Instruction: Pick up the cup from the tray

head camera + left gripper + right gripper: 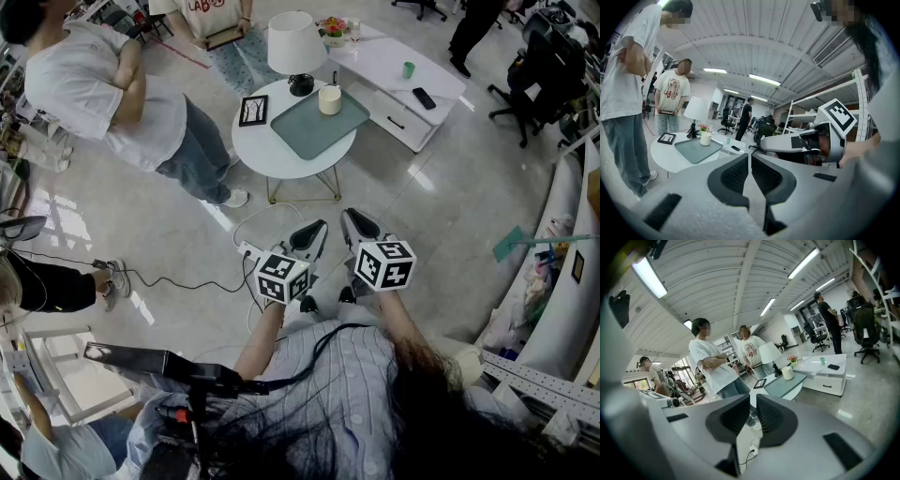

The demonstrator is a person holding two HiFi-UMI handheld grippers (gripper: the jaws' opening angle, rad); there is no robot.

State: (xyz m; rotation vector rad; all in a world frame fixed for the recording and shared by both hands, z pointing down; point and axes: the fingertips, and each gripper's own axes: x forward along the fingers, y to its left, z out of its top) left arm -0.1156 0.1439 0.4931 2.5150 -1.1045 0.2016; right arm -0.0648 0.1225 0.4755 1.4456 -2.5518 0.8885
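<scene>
A cream cup (329, 99) stands upright at the far corner of a grey-green tray (314, 127) on a round white table (272, 150). Both grippers hang low over the floor, well short of the table and side by side. My left gripper (315, 234) is shut with nothing between its jaws, and so is my right gripper (357, 225). In the left gripper view the cup (706, 138) and tray (695, 150) lie far ahead to the left of the jaws (750, 165). In the right gripper view the cup (787, 373) sits far beyond the jaws (753, 409).
A white lamp (295, 47) and a small picture frame (253, 110) share the table. A low white cabinet (398, 84) behind it holds a green cup (409, 69) and a phone (424, 97). A person (103, 89) stands left of the table. A cable and power strip (249, 253) lie on the floor.
</scene>
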